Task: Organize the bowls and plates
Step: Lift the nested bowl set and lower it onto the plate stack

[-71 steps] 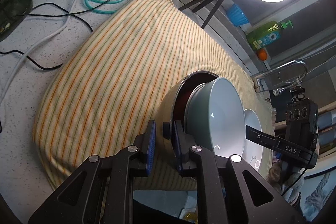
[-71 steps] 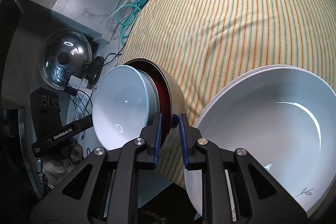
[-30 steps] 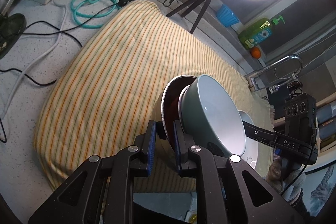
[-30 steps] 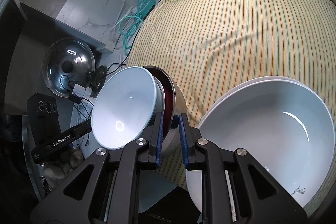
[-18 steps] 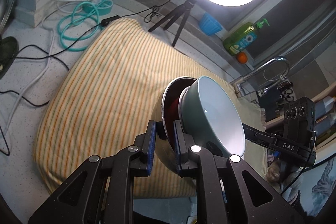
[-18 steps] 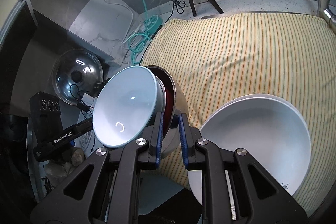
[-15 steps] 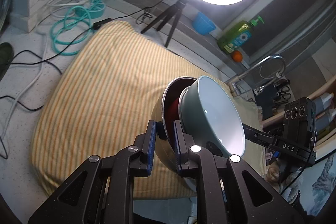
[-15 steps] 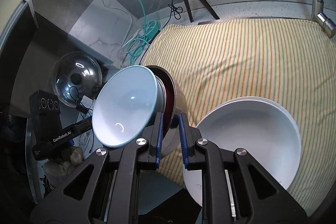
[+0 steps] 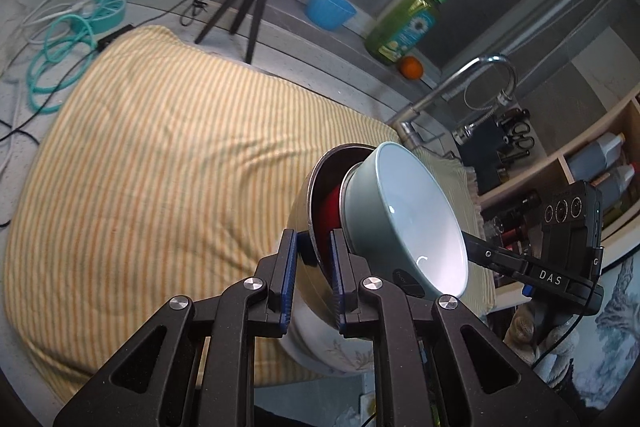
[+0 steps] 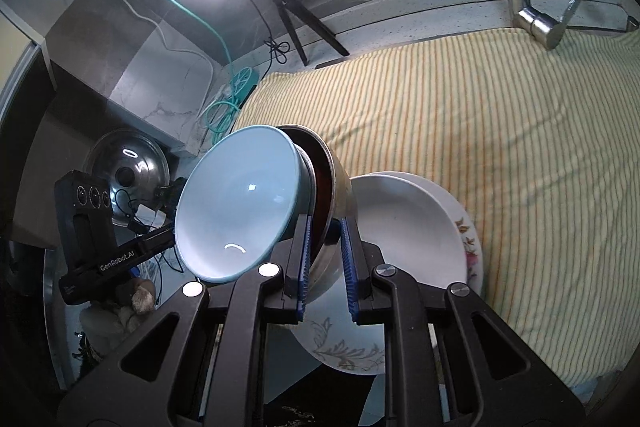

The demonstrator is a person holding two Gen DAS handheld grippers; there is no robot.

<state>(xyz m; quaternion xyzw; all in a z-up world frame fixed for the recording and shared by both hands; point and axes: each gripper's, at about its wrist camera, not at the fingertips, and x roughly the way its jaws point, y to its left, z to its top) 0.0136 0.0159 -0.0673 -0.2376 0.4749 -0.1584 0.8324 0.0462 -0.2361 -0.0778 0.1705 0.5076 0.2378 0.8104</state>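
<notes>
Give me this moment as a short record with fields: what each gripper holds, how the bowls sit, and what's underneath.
left gripper: shut on the rim of the steel bowl with the dark red inside
right gripper: shut on the opposite rim of the same steel bowl
nested: pale blue-green ceramic bowl sits inside the steel bowl
tilt: the stack's openings face sideways, not up
below: white deep plate on a floral-edged plate
surface: yellow striped cloth

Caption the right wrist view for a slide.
Right gripper clamps steel bowl rim, blue bowl nested inside, above white plates on striped cloth.
</notes>
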